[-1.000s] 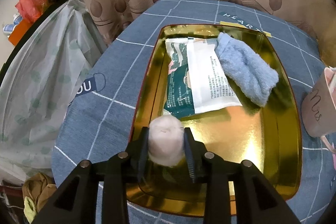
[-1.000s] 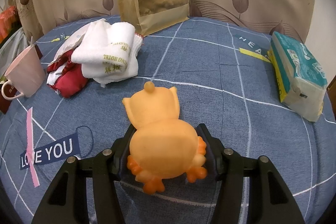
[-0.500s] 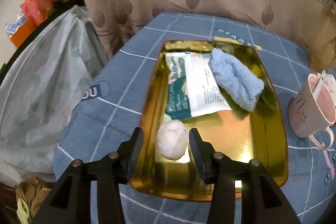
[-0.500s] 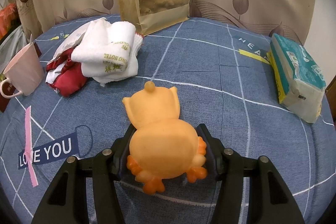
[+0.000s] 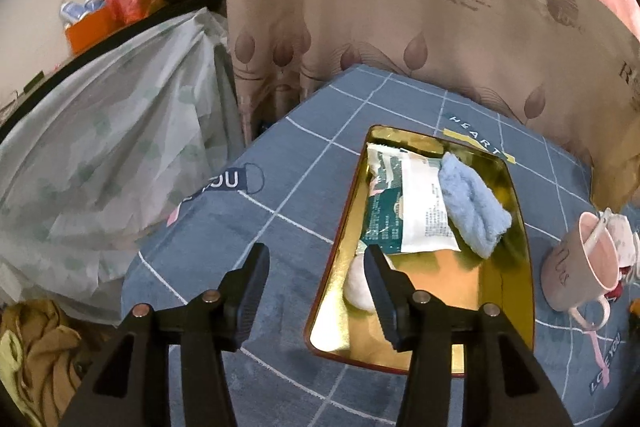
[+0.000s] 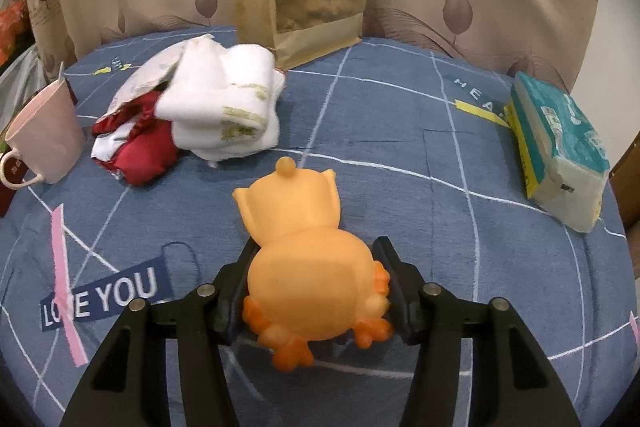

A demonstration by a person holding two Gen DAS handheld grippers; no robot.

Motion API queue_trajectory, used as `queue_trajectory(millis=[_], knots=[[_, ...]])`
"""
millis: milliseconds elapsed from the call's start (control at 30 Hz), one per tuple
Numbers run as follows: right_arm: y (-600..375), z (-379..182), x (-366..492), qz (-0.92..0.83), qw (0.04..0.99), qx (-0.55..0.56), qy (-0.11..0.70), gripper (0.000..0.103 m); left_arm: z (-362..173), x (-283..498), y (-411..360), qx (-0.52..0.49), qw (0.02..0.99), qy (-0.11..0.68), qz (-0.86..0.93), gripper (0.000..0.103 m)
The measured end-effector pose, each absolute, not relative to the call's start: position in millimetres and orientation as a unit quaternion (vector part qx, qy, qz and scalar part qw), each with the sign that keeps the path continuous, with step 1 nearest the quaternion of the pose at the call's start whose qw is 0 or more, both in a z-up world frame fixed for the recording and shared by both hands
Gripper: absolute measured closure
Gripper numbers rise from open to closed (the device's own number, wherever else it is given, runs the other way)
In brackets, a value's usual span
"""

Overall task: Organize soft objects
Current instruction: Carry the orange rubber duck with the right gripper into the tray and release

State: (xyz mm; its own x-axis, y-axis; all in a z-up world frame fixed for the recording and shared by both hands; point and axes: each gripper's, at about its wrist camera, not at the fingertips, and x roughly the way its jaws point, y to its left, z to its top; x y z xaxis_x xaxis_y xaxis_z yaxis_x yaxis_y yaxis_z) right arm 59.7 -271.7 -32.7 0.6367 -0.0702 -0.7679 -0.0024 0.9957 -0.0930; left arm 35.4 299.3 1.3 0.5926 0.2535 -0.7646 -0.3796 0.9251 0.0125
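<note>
Between the closing right gripper (image 6: pixel 314 281), an orange toy bird (image 6: pixel 308 259) is pinched; slippage is risked if squeezed unevenly. Beside the opening, empty left gripper (image 5: pixel 316 279), a white ball (image 5: pixel 358 285) lies in the gold tray (image 5: pixel 516 247).

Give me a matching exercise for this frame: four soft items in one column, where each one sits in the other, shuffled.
Items:
1. blue towel
2. orange chick toy
3. white towel
4. pale ball

Places:
A. between the right gripper's jaws
B. near end of the gold tray
C. on the red cloth
D. far end of the gold tray

Pairs: 1-D, 2-A, 3-C, 4-B
</note>
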Motion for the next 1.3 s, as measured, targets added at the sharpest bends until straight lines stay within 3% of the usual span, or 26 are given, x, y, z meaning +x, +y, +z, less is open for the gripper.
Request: queue_trajectory(millis=[367, 800, 1300], knots=[[-229.6, 20.8, 62.3, 0.012, 0.921, -0.025, 0.389, 0.051, 1.4, 31.6, 313.7, -0.103, 0.887, 0.410, 0.188, 0.053], [-56.2, 59.0, 87.7, 0.195, 0.910, -0.050, 0.363, 0.051, 1.6, 19.0, 345.1, -0.149, 0.870, 0.397, 0.251, 0.053], [124.5, 13.3, 121.7, 0.314, 0.847, -0.125, 0.410, 0.051, -2.2, 11.3, 368.4, -0.182, 0.852, 0.401, 0.284, 0.053]])
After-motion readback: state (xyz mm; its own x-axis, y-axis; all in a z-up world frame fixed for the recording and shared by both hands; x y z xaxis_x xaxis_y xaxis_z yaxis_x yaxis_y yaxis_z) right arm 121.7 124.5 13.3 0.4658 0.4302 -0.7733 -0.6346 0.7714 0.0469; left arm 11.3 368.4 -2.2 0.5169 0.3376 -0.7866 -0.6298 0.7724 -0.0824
